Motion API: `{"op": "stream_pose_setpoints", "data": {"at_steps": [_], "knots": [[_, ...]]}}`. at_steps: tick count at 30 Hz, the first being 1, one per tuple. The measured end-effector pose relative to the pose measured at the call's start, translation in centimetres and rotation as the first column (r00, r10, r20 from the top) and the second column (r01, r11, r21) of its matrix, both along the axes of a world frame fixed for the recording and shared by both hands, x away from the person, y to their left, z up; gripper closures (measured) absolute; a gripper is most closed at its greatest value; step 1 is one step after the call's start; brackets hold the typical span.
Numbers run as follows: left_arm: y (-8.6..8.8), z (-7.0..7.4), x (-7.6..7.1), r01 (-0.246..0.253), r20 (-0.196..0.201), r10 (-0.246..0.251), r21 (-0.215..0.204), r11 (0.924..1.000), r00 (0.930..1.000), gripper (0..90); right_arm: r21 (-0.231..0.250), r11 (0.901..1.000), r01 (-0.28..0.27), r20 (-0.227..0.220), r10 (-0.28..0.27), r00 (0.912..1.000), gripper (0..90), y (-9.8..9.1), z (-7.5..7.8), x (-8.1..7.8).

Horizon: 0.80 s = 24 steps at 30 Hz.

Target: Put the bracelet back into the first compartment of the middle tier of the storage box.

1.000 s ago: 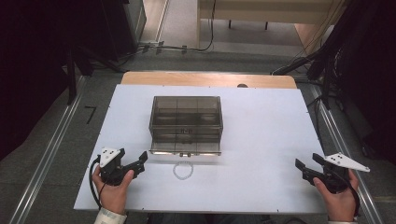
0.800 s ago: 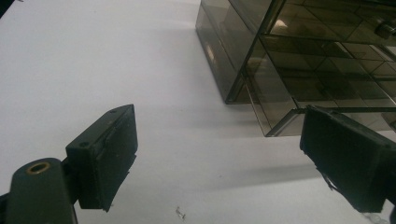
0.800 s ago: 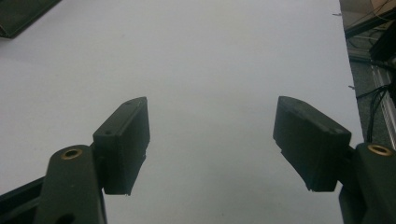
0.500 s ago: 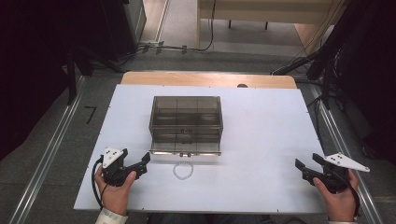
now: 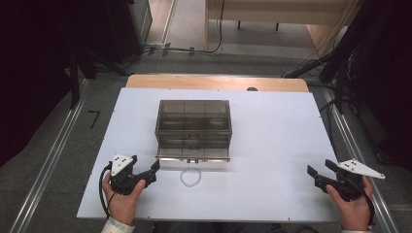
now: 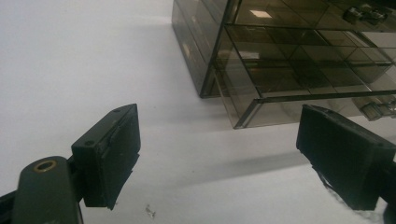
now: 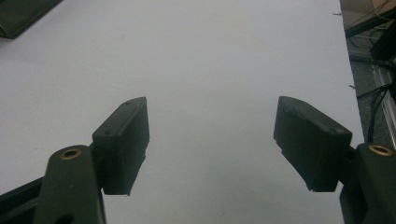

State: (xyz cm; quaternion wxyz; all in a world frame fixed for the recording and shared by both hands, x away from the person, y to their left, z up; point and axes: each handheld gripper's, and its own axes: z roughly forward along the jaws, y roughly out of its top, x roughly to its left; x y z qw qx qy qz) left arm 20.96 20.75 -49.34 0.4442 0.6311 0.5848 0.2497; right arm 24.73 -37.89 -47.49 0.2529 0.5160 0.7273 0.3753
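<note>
The smoky plastic drawer box (image 5: 193, 127) stands in the middle of the white counter (image 5: 272, 141), its bottom drawer (image 5: 193, 156) pulled a little out toward the person. Just in front of that drawer lies a small pale ring (image 5: 190, 177), flat on the counter.

The work in hand looks like a reach for either the ring or the drawer, and the left gripper (image 5: 150, 175) is the one placed for it. Done well, it would come in low and level, keep its fingers wide until they straddle the target, and avoid nudging the light box backward.

The left gripper sits just off the box's near left corner, tilted toward it, fingers (image 6: 112, 151) spread wide apart around nothing. The right gripper (image 5: 320, 174) rests well away from the box at the counter's near right edge, pointing inward, its fingers (image 7: 123, 142) likewise apart and empty above bare counter.
</note>
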Motion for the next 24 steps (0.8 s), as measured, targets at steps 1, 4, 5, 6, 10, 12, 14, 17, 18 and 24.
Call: {"op": "stream_pose_setpoints", "data": {"at_steps": [1, 4, 5, 6, 10, 12, 14, 17, 18, 24], "knots": [[-0.1, 0.0, 0.0, 0.003, 0.001, -0.003, 0.001, 1.0000, 1.0000, 14.4, 0.000, 1.0000, 0.000, 0.000, 0.000, 1.0000, 25.1, 0.0, 0.0, 0.0], [-0.3, 0.0, 0.0, 0.012, -0.001, -0.012, -0.001, 0.9999, 0.9999, 14.4, 0.001, 1.0000, -0.001, 0.001, 0.001, 1.0000, 25.1, 0.0, 0.0, 0.0], [-0.3, 0.0, 0.0, 0.013, -0.003, -0.013, 0.001, 0.9999, 0.9999, 14.4, 0.001, 1.0000, 0.000, 0.001, 0.000, 1.0000, 25.1, 0.0, 0.0, 0.0], [-0.3, 0.0, 0.0, 0.014, -0.003, -0.014, 0.001, 0.9999, 0.9999, 14.4, 0.001, 1.0000, -0.001, 0.000, 0.001, 1.0000, 25.1, 0.0, 0.0, 0.0], [-0.4, 0.0, -0.1, 0.019, -0.003, -0.019, -0.001, 0.9998, 0.9998, 14.5, 0.003, 1.0000, 0.000, 0.001, 0.000, 1.0000, 25.1, 0.0, 0.0, 0.0], [-0.6, 0.0, -0.1, 0.029, -0.010, -0.029, -0.002, 0.9996, 0.9995, 14.5, 0.004, 1.0000, 0.001, -0.002, -0.001, 1.0000, 25.1, 0.0, 0.0, 0.0], [-0.8, -0.1, -0.1, 0.035, -0.013, -0.035, 0.002, 0.9994, 0.9993, 14.6, 0.002, 1.0000, 0.001, -0.003, -0.001, 1.0000, 25.0, 0.0, 0.0, 0.0], [-1.1, -0.1, -0.1, 0.046, -0.017, -0.046, 0.011, 0.9989, 0.9988, 15.4, 0.004, 1.0000, 0.000, -0.002, 0.000, 1.0000, 25.1, 0.0, 0.0, 0.0], [-1.2, -0.1, -0.1, 0.051, -0.020, -0.051, 0.013, 0.9986, 0.9985, 15.5, 0.005, 1.0000, 0.001, -0.002, 0.000, 1.0000, 25.0, 0.0, 0.0, 0.0], [-1.6, -0.1, 0.0, 0.069, -0.033, -0.069, 0.022, 0.9974, 0.9971, 17.7, 0.006, 1.0000, 0.001, -0.005, -0.001, 1.0000, 25.1, -0.1, 0.0, 0.0]]}}
